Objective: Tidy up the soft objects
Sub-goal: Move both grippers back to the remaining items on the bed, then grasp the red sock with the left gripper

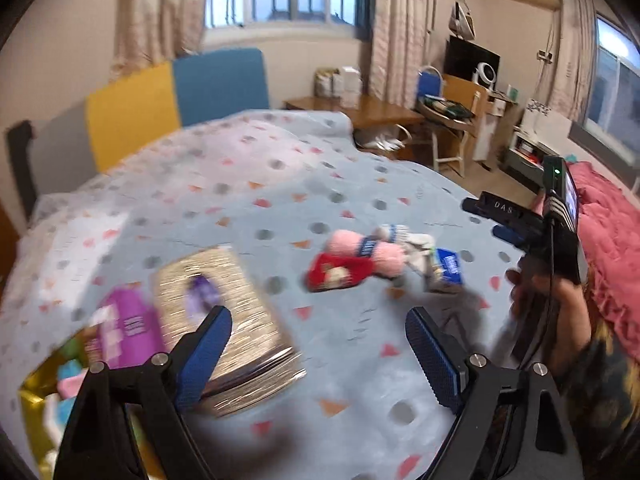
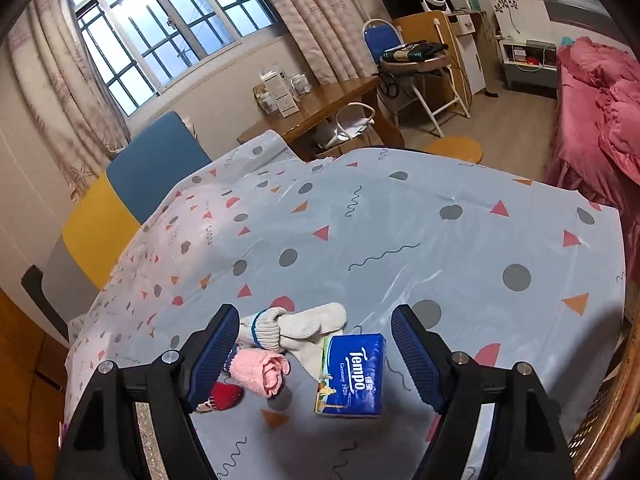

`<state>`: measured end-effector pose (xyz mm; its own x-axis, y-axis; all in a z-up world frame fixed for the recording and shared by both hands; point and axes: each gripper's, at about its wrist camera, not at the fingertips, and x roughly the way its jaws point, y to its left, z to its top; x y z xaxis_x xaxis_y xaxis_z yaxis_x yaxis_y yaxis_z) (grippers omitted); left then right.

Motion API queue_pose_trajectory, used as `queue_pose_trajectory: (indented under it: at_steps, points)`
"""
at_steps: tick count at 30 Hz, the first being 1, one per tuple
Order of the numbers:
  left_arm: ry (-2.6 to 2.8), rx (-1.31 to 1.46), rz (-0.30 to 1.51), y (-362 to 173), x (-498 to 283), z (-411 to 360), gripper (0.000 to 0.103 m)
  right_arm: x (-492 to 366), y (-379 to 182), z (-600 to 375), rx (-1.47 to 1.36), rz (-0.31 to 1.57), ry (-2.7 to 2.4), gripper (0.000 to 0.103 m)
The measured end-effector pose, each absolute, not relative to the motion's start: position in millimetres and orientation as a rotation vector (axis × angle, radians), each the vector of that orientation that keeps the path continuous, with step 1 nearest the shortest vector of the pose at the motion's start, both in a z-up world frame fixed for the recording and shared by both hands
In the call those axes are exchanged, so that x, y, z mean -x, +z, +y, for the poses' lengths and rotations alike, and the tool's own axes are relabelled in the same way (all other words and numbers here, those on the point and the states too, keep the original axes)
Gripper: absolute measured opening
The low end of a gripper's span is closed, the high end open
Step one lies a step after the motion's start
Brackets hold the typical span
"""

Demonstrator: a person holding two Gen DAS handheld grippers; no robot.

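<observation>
A small heap of soft things lies on the patterned bed sheet point(image 2: 400, 220). In it are a blue Tempo tissue pack point(image 2: 352, 372), white knit gloves point(image 2: 296, 328), a rolled pink cloth point(image 2: 264, 372) and a red plush piece point(image 2: 224, 394). My right gripper point(image 2: 316, 356) hangs open just above them, the tissue pack showing between its fingers, untouched. The left wrist view shows the same heap: pink cloth point(image 1: 364, 252), red piece point(image 1: 340, 274), tissue pack point(image 1: 450, 266). My left gripper point(image 1: 320, 356) is open and empty, short of the heap. The right gripper point(image 1: 482, 219) shows there, held by a hand.
A glittery gold box point(image 1: 228, 320) and a purple pack point(image 1: 128, 328) lie left of the heap, blurred. A gold bag point(image 1: 32, 404) with colourful items sits at the lower left. A wicker rim point(image 2: 616, 420) edges the right. A desk, chairs and pink bedding point(image 2: 600, 100) stand beyond the bed.
</observation>
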<state>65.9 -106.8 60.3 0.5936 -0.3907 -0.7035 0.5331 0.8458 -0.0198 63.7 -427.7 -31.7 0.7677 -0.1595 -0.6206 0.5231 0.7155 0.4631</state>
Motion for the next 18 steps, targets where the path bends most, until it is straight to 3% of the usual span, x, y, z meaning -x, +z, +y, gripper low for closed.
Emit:
queue_pose_trajectory:
  at_steps: [8, 15, 18]
  points:
    - [-0.536, -0.327, 0.889, 2, -122, -203, 0.089, -59, -33, -434, -0.753, 0.534, -0.361, 0.080]
    - [-0.443, -0.373, 0.980, -58, -172, -231, 0.090, -61, -42, -441, -0.829, 0.558, -0.311, 0.080]
    - [-0.436, -0.356, 1.024, -79, -189, -239, 0.103, -63, -42, -438, -0.829, 0.565, -0.288, 0.080]
